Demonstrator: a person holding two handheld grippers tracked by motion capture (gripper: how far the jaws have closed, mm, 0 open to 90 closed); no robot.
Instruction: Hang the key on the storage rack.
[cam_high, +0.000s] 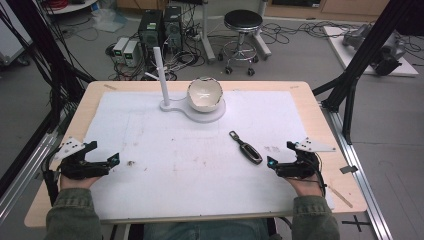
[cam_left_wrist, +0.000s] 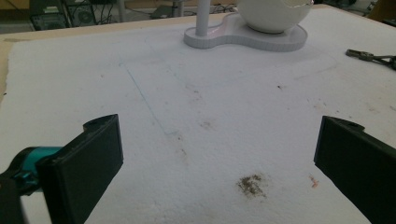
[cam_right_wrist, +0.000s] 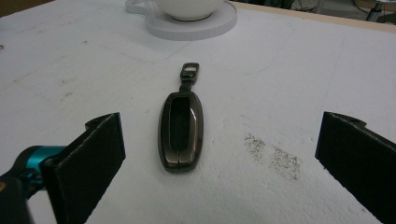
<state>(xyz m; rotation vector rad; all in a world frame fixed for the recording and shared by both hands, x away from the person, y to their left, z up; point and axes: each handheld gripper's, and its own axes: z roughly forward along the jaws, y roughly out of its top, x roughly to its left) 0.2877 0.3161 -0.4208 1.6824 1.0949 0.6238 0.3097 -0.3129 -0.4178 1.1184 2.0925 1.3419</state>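
Note:
A dark metallic key fob with a small clasp lies flat on the white foam mat, right of centre. In the right gripper view the key fob sits just ahead of the jaws, which stand wide apart. My right gripper rests near the mat's right edge, open and holding nothing, close to the fob's near end. My left gripper sits at the mat's left side, open, with bare mat between its jaws. At the back stands a white bowl on a white base with an upright white post.
The wooden table shows around the mat. Small brown stains mark the mat near the left gripper. Beyond the table are a black stool, computer towers and floor cables. A black frame leg stands at the right.

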